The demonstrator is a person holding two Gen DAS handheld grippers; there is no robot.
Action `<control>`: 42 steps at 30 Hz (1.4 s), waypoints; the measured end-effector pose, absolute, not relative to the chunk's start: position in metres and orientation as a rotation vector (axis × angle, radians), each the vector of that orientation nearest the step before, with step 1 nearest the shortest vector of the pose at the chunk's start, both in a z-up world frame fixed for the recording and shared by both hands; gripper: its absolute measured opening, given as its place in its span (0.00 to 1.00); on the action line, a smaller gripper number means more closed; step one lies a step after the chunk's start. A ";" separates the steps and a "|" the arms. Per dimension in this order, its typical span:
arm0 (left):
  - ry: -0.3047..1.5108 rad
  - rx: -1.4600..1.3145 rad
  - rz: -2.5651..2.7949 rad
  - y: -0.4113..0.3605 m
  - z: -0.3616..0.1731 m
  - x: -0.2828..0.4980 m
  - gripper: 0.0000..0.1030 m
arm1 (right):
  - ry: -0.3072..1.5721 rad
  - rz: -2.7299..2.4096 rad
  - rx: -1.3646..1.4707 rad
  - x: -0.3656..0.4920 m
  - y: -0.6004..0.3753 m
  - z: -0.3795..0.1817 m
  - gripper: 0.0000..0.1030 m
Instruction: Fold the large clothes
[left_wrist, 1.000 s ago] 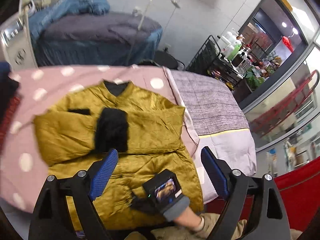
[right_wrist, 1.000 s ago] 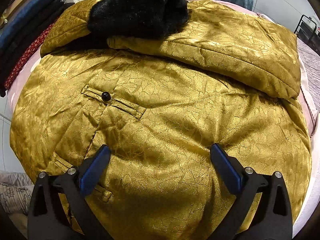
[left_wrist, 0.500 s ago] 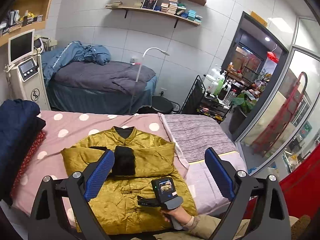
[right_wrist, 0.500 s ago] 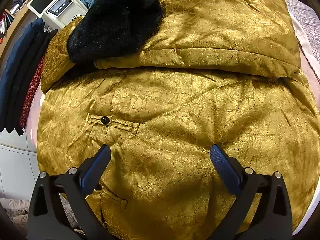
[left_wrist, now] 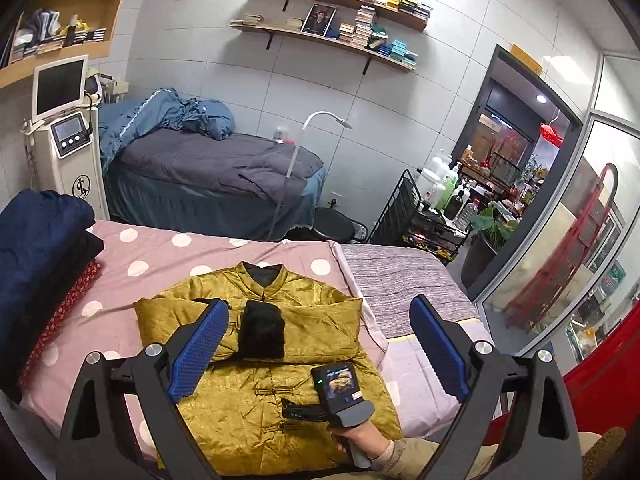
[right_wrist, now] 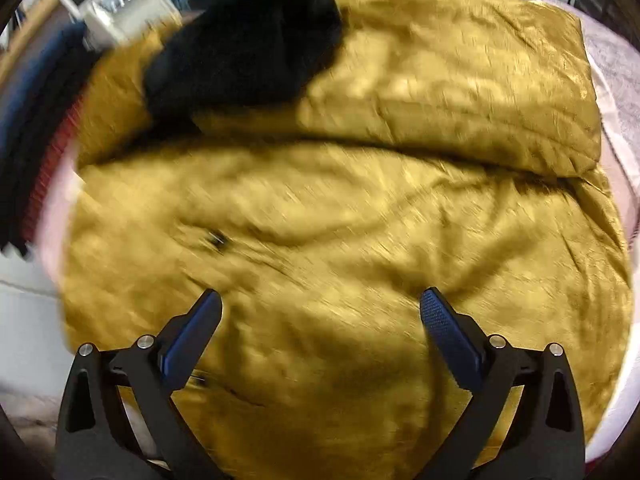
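Note:
A gold satin jacket (left_wrist: 288,396) lies face up on the pink dotted bed (left_wrist: 160,256), both sleeves folded across its chest, a black fur cuff (left_wrist: 262,332) on top. My left gripper (left_wrist: 316,350) is open and empty, held high above the bed's near edge. My right gripper (right_wrist: 320,324) is open and empty, close over the jacket's lower front (right_wrist: 320,240); this view is blurred. It also shows in the left wrist view (left_wrist: 304,412), over the jacket's lower right part.
A stack of folded dark clothes (left_wrist: 36,264) lies at the bed's left end. A grey striped cover (left_wrist: 400,280) lies on the right end. Behind stand another bed (left_wrist: 208,172), a white machine (left_wrist: 68,148), a lamp and a black wire cart (left_wrist: 428,212).
My left gripper has risen and pulled back, so the whole room shows. My right gripper has drawn back a little from the jacket and is moving, blurring its view.

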State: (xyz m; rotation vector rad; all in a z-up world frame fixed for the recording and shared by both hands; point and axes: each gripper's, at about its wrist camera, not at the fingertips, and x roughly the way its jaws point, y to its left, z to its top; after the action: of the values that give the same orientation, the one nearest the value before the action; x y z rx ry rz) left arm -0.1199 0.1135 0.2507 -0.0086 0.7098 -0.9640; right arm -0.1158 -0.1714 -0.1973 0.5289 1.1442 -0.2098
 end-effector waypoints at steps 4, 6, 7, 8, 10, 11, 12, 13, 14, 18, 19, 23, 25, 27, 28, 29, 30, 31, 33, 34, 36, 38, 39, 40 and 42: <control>0.704 -0.006 -0.956 0.118 0.250 -0.117 0.87 | 0.951 -0.186 0.557 -0.101 -0.184 -0.160 0.95; 0.702 -0.018 -0.953 0.121 0.249 -0.116 0.87 | 0.888 -0.173 0.583 -0.089 -0.196 -0.148 0.95; 0.699 -0.014 -0.954 0.122 0.248 -0.116 0.87 | 0.866 -0.163 0.597 -0.081 -0.201 -0.144 0.95; 0.700 -0.015 -0.952 0.124 0.248 -0.116 0.87 | 0.844 -0.141 0.620 -0.071 -0.207 -0.141 0.94; 0.708 -0.036 -0.944 0.131 0.247 -0.113 0.87 | 0.843 -0.137 0.638 -0.048 -0.216 -0.142 0.86; 0.708 -0.043 -0.940 0.135 0.247 -0.112 0.87 | 0.852 -0.146 0.637 -0.040 -0.216 -0.142 0.79; 0.704 -0.047 -0.932 0.138 0.248 -0.111 0.87 | 0.865 -0.156 0.641 -0.028 -0.216 -0.146 0.74; 0.699 -0.051 -0.916 0.142 0.248 -0.111 0.87 | 0.874 -0.162 0.647 -0.019 -0.216 -0.150 0.62; 0.695 -0.050 -0.905 0.144 0.248 -0.111 0.87 | 0.880 -0.148 0.663 -0.010 -0.217 -0.156 0.46; 0.672 -0.010 -0.870 0.145 0.243 -0.111 0.93 | 0.895 -0.089 0.667 0.007 -0.211 -0.157 0.17; 0.681 0.000 -0.857 0.144 0.236 -0.107 0.94 | 0.856 -0.086 0.635 0.006 -0.212 -0.143 0.15; 0.789 -0.016 -0.731 0.146 0.192 -0.070 0.94 | 0.721 -0.129 0.552 -0.007 -0.231 -0.093 0.14; 0.834 -0.039 -0.672 0.151 0.169 -0.052 0.94 | 0.679 -0.179 0.488 -0.021 -0.245 -0.071 0.13; 0.854 -0.036 -0.603 0.153 0.142 -0.035 0.94 | 0.677 -0.229 0.428 -0.034 -0.258 -0.063 0.13; 0.859 -0.022 -0.569 0.152 0.130 -0.029 0.94 | 0.691 -0.264 0.411 -0.041 -0.268 -0.066 0.13; 0.870 -0.004 -0.531 0.151 0.116 -0.021 0.94 | 0.709 -0.282 0.422 -0.046 -0.278 -0.072 0.13; 0.887 0.013 -0.492 0.148 0.101 -0.014 0.94 | 0.733 -0.293 0.445 -0.050 -0.285 -0.079 0.14; 0.909 0.027 -0.461 0.145 0.083 -0.007 0.94 | 0.764 -0.301 0.479 -0.055 -0.294 -0.093 0.14; 0.938 0.071 -0.420 0.136 0.050 0.006 0.94 | 0.818 -0.315 0.499 -0.061 -0.301 -0.117 0.14; 0.955 0.107 -0.385 0.130 0.028 0.013 0.94 | 0.855 -0.331 0.494 -0.061 -0.302 -0.131 0.17; 0.954 0.151 -0.334 0.123 -0.001 0.018 0.94 | 0.922 -0.361 0.499 -0.062 -0.300 -0.154 0.35; 0.933 0.173 -0.298 0.116 -0.031 0.022 0.94 | 0.968 -0.387 0.560 -0.071 -0.302 -0.174 0.62; 0.929 0.182 -0.285 0.114 -0.044 0.022 0.94 | 0.958 -0.394 0.594 -0.078 -0.303 -0.179 0.65; 0.939 0.187 -0.275 0.113 -0.059 0.022 0.94 | 0.938 -0.399 0.621 -0.087 -0.303 -0.180 0.70; 0.952 0.214 -0.251 0.112 -0.085 0.019 0.94 | 0.914 -0.395 0.653 -0.101 -0.303 -0.177 0.73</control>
State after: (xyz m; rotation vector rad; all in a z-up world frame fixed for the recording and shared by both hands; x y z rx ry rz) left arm 0.0192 0.1116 -0.0847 0.2136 0.9523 -0.2513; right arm -0.1015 -0.3027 -0.1768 0.6535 0.9137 -0.3950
